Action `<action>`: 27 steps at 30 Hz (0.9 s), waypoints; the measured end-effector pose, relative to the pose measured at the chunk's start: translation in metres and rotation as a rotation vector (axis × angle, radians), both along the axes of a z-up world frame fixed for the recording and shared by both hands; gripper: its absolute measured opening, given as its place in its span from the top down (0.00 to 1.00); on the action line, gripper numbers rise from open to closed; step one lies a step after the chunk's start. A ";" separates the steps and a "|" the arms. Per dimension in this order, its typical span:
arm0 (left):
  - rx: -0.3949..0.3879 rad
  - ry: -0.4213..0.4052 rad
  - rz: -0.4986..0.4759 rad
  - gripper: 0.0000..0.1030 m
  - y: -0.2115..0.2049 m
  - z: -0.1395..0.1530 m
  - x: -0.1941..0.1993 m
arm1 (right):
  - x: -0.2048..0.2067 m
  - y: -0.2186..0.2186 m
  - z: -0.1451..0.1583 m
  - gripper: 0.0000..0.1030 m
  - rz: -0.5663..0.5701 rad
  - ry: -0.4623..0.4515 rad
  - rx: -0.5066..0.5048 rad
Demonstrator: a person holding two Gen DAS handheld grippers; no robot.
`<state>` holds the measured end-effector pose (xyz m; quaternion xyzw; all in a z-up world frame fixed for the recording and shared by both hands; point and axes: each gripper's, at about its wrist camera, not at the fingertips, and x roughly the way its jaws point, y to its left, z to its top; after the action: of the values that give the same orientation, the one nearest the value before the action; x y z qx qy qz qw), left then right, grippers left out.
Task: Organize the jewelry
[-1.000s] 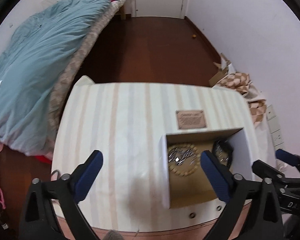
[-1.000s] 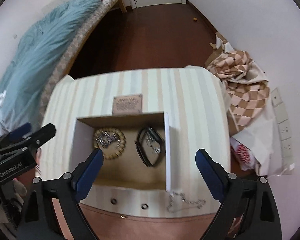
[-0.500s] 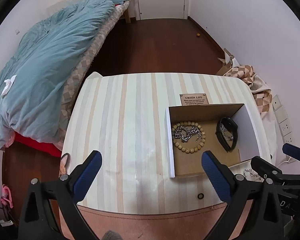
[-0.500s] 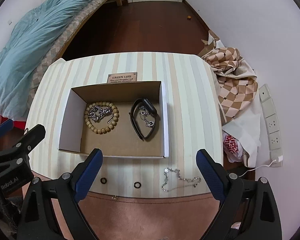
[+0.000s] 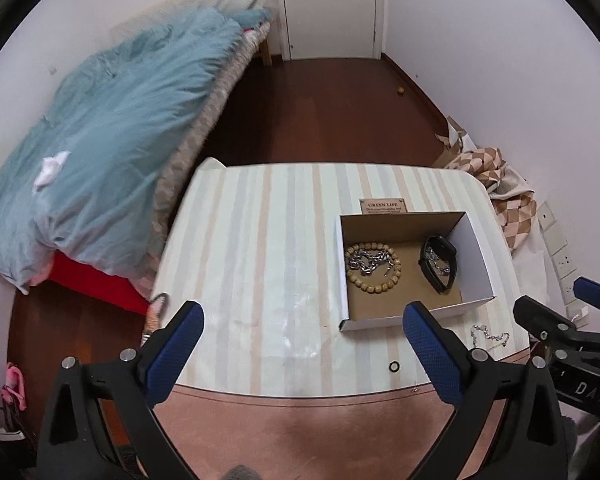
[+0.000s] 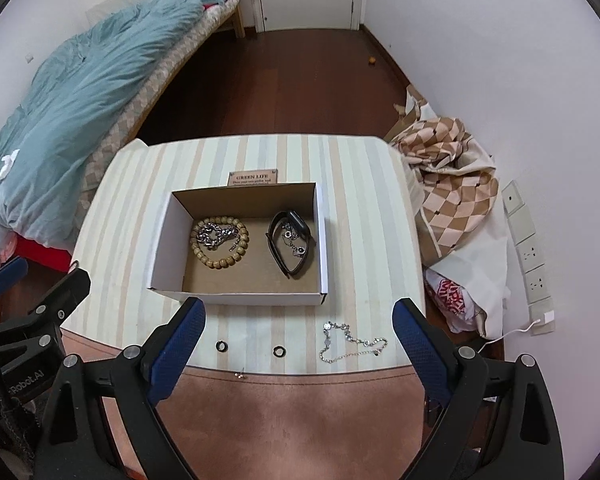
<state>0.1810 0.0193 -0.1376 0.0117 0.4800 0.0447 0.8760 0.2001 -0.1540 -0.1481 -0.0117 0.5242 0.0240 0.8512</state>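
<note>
A white cardboard box (image 6: 236,298) with a brown floor stands on the striped table (image 6: 364,208). Inside lie a wooden bead bracelet (image 6: 220,261) around a silver chain (image 6: 214,236), and a black band (image 6: 290,266) with a small chain. In front of the box lie two small rings (image 6: 221,345) (image 6: 279,351), a thin silver chain (image 6: 350,342) and a tiny earring (image 6: 240,375). My right gripper (image 6: 298,344) is open and empty, held above the table's front edge. My left gripper (image 5: 300,344) is open and empty, left of the box (image 5: 476,256).
A small brown plaque (image 6: 253,177) sits behind the box. A bed with a blue duvet (image 6: 72,92) stands left of the table. Checked cloth and bags (image 6: 452,184) lie on the right by the wall sockets (image 6: 530,256). Dark wooden floor (image 6: 296,80) lies beyond.
Both grippers have pulled back and up from the box, so more of the table, its front edge and the loose jewelry shows. Both stay open.
</note>
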 end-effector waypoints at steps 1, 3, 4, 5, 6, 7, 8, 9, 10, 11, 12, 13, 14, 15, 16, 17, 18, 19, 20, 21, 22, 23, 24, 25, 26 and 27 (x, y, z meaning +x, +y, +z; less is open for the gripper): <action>0.001 -0.008 0.000 0.01 0.000 0.002 -0.004 | -0.004 0.000 0.004 0.07 0.001 -0.007 0.000; 0.005 -0.030 0.004 0.01 0.000 0.011 -0.014 | -0.013 0.003 0.011 0.07 0.003 -0.024 -0.002; 0.003 -0.039 0.004 0.01 0.001 0.014 -0.018 | -0.017 0.003 0.015 0.07 0.004 -0.032 -0.003; 0.001 -0.047 0.003 0.01 0.001 0.018 -0.022 | -0.021 0.002 0.018 0.07 0.005 -0.039 -0.001; 0.000 -0.054 0.006 0.01 0.001 0.022 -0.026 | -0.026 0.003 0.024 0.07 0.005 -0.048 -0.001; -0.004 -0.060 0.005 0.01 0.002 0.025 -0.030 | -0.031 0.003 0.029 0.07 0.007 -0.060 -0.003; -0.008 -0.066 0.003 0.01 0.002 0.028 -0.033 | -0.034 0.004 0.033 0.07 0.007 -0.067 -0.004; -0.009 -0.073 0.002 0.01 0.002 0.032 -0.037 | -0.039 0.004 0.039 0.07 0.007 -0.082 -0.005; -0.008 -0.079 0.001 0.01 0.002 0.036 -0.040 | -0.042 0.005 0.043 0.07 0.008 -0.090 -0.006; -0.010 -0.084 0.001 0.01 0.002 0.039 -0.042 | -0.045 0.005 0.047 0.07 0.009 -0.097 -0.006; -0.017 -0.090 -0.001 0.01 0.002 0.043 -0.046 | -0.050 0.006 0.052 0.07 0.009 -0.108 -0.003; -0.021 -0.094 0.000 0.01 0.002 0.045 -0.048 | -0.052 0.005 0.054 0.07 0.009 -0.113 -0.002; -0.025 -0.098 0.001 0.01 0.002 0.048 -0.051 | -0.055 0.006 0.057 0.07 0.009 -0.119 0.002; -0.027 -0.098 0.005 0.01 0.001 0.049 -0.052 | -0.057 0.006 0.060 0.07 0.008 -0.125 0.007; -0.029 -0.097 0.012 0.01 0.002 0.051 -0.055 | -0.059 0.006 0.062 0.07 0.004 -0.131 0.014; -0.030 -0.098 0.018 0.01 0.002 0.051 -0.056 | -0.060 0.005 0.063 0.07 0.000 -0.134 0.021; -0.028 -0.100 0.020 0.01 0.002 0.051 -0.058 | -0.063 0.002 0.064 0.07 -0.004 -0.140 0.042; -0.024 -0.104 0.023 0.01 0.002 0.051 -0.059 | -0.064 0.001 0.064 0.07 -0.009 -0.143 0.055; -0.018 -0.109 0.029 0.01 0.001 0.049 -0.060 | -0.065 -0.002 0.063 0.07 -0.016 -0.144 0.065; -0.011 -0.113 0.032 0.01 0.001 0.046 -0.060 | -0.066 -0.005 0.060 0.07 -0.025 -0.143 0.075; -0.006 -0.112 0.034 0.01 0.001 0.042 -0.060 | -0.067 -0.010 0.055 0.07 -0.041 -0.138 0.087; 0.006 -0.105 0.041 0.01 0.001 0.035 -0.059 | -0.068 -0.014 0.049 0.07 -0.059 -0.129 0.091; 0.014 -0.099 0.045 0.01 0.000 0.030 -0.058 | -0.067 -0.019 0.042 0.07 -0.075 -0.114 0.099; 0.021 -0.090 0.052 0.01 0.000 0.023 -0.057 | -0.067 -0.023 0.034 0.07 -0.088 -0.101 0.110; 0.029 -0.079 0.061 0.01 0.000 0.015 -0.056 | -0.066 -0.030 0.023 0.07 -0.105 -0.084 0.126; 0.031 -0.065 0.067 0.01 -0.001 0.005 -0.055 | -0.066 -0.037 0.013 0.07 -0.122 -0.070 0.136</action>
<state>0.1260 0.0184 -0.1329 0.0077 0.4507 0.0816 0.8889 0.1345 -0.1912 -0.1348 0.0772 0.4910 0.0071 0.8677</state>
